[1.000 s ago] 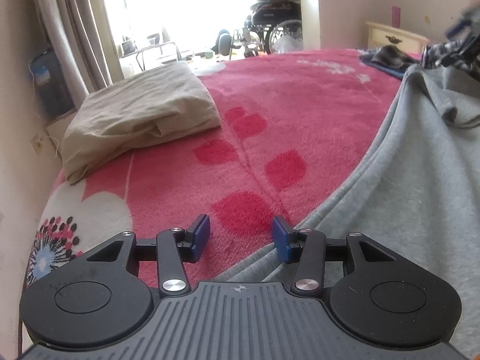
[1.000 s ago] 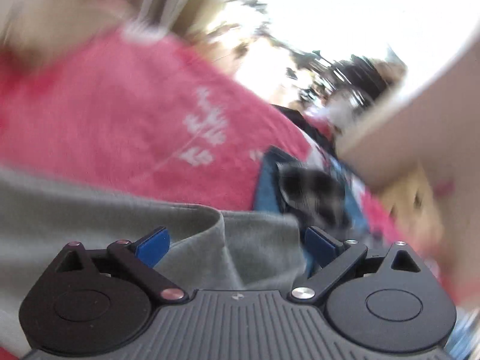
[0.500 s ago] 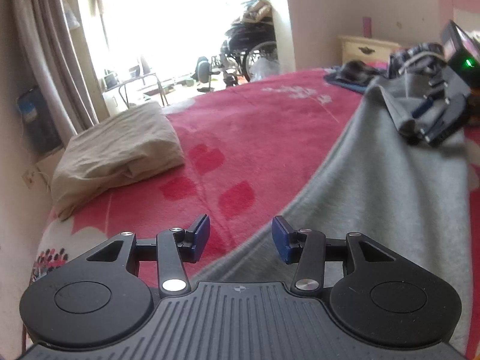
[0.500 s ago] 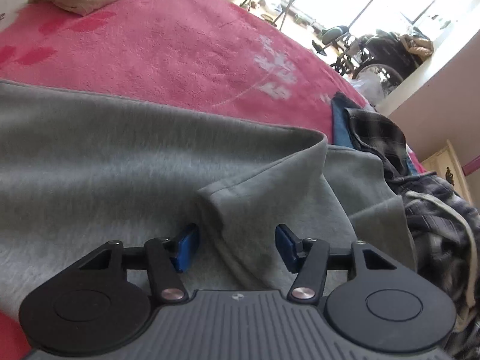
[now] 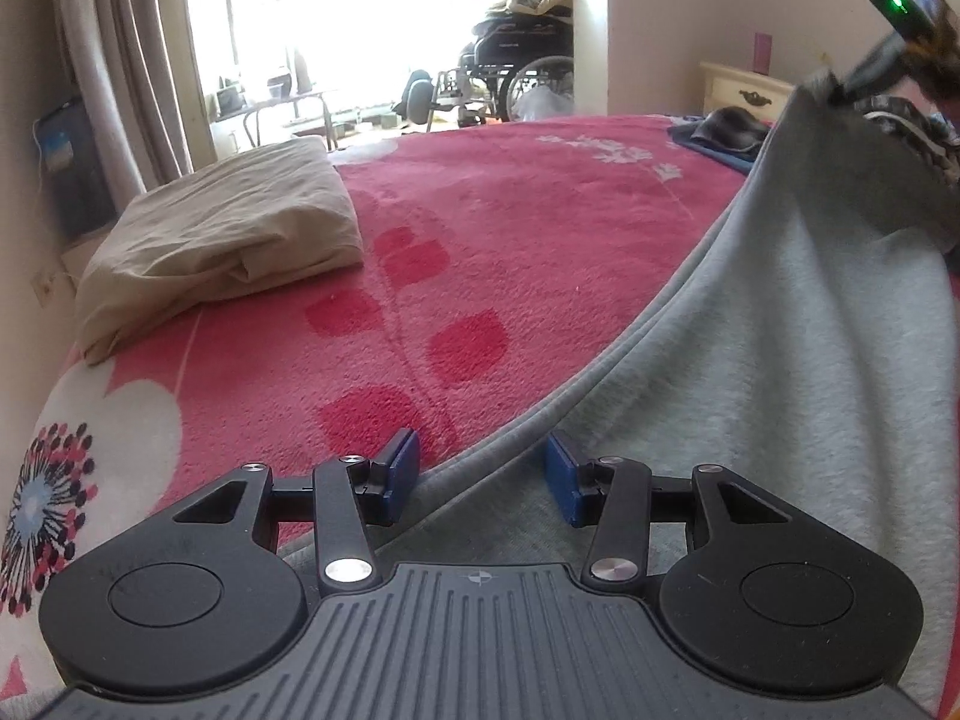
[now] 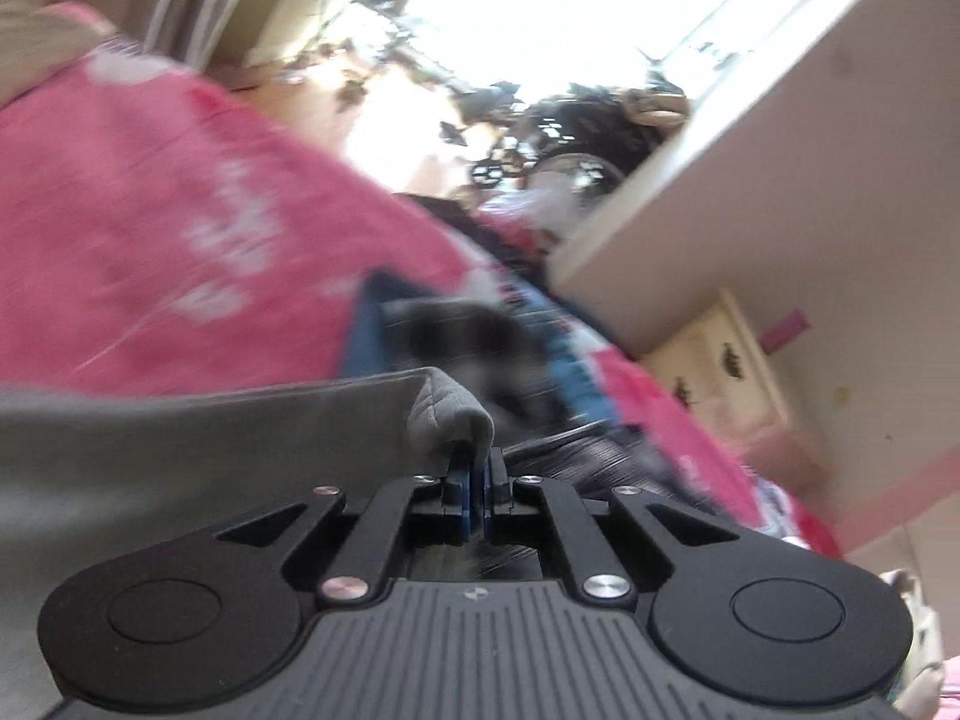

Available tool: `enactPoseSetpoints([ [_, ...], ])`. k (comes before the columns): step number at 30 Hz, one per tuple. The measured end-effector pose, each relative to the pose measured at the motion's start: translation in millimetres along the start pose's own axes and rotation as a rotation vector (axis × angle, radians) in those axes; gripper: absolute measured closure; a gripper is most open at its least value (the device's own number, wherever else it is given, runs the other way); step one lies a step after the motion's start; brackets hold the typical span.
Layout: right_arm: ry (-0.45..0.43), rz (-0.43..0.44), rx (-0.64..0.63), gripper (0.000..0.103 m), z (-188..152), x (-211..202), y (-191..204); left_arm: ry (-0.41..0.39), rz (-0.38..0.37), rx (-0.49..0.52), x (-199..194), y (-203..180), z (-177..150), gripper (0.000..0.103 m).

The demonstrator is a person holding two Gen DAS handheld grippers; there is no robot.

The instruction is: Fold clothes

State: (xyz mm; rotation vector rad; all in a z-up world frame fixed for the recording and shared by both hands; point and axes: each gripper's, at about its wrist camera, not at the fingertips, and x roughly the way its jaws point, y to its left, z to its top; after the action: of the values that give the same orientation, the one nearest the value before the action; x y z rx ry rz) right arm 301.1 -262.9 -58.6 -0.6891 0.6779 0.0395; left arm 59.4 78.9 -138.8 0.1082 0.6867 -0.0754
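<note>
Blur hides clothes (image 6: 456, 336) beyond sweatshirt (image 6: 180, 438)

no readable text, labels or numbers anywhere

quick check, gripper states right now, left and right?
Left gripper: open, holding nothing, jaws either side of the hem of the grey fleece garment.
Right gripper: closed, pinching a raised fold of the same garment.

Grey fleece garment (image 5: 780, 360), corner lifted, draped on bed
</note>
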Motion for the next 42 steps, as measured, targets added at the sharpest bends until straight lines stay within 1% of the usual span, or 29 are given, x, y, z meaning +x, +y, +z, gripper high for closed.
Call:
enactPoseSetpoints([
  [3, 0.015, -0.022, 0.03, 0.099, 9, 15, -19, 0.001, 0.006, 0.003, 0, -1, -1, 0.057],
  [5, 0.028, -0.02, 0.028, 0.099, 10, 27, -20, 0.002, 0.01, 0.006, 0, -2, -1, 0.057],
  [9, 0.035, -0.015, -0.005, 0.099, 10, 53, -7, 0.003, 0.019, 0.016, 0, -3, -1, 0.057],
  [12, 0.057, -0.012, 0.002, 0.098, 7, 69, 1, 0.005, 0.026, 0.023, 1, -4, -1, 0.056],
  [13, 0.069, -0.029, 0.02, 0.098, 7, 74, -1, 0.005, 0.028, 0.025, 1, -5, -2, 0.056],
  [14, 0.082, -0.047, 0.038, 0.092, 7, 79, -3, 0.005, 0.03, 0.028, 1, -5, -2, 0.056],
  [16, 0.108, -0.083, 0.074, 0.088, 7, 89, -6, 0.006, 0.035, 0.032, 1, -6, -2, 0.055],
  [18, 0.094, -0.097, 0.175, 0.087, 10, 87, -25, 0.007, 0.039, 0.037, 1, -6, -2, 0.055],
  [20, 0.064, -0.094, 0.294, 0.085, 12, 75, -47, 0.008, 0.044, 0.042, 1, -7, -2, 0.054],
  [21, 0.052, -0.09, 0.342, 0.083, 9, 66, -56, 0.009, 0.046, 0.045, 1, -7, -2, 0.053],
  [23, 0.032, -0.069, 0.455, 0.083, 3, 45, -75, 0.01, 0.048, 0.042, 1, -7, -2, 0.052],
  [25, 0.01, 0.0, 0.581, 0.082, -11, 19, -92, 0.011, 0.048, 0.033, 2, -6, -1, 0.051],
  [27, -0.007, 0.073, 0.716, 0.074, -33, -12, -104, 0.013, 0.046, 0.025, 2, -5, 0, 0.051],
  [28, -0.006, 0.104, 0.774, 0.066, -46, -27, -108, 0.013, 0.044, 0.022, 1, -4, 1, 0.051],
  [29, -0.001, 0.132, 0.834, 0.06, -62, -41, -110, 0.011, 0.046, 0.02, 0, -4, 2, 0.051],
  [31, 0.057, 0.214, 0.934, 0.06, -98, -63, -107, 0.006, 0.051, 0.017, -3, -2, 5, 0.051],
  [33, 0.139, 0.292, 1.036, 0.06, -136, -79, -96, -0.002, 0.063, 0.007, -10, 1, 8, 0.051],
  [36, 0.252, 0.413, 1.179, 0.06, -188, -89, -70, 0.039, 0.059, -0.106, -49, 24, -8, 0.051],
  [38, 0.305, 0.448, 1.284, 0.059, -218, -89, -50, 0.067, 0.056, -0.181, -74, 39, -19, 0.051],
  [39, 0.336, 0.468, 1.342, 0.057, -232, -88, -41, 0.08, 0.054, -0.219, -87, 47, -24, 0.051],
  [42, 0.326, 0.527, 1.485, 0.056, -259, -94, -20, 0.121, 0.049, -0.332, -126, 70, -40, 0.051],
])
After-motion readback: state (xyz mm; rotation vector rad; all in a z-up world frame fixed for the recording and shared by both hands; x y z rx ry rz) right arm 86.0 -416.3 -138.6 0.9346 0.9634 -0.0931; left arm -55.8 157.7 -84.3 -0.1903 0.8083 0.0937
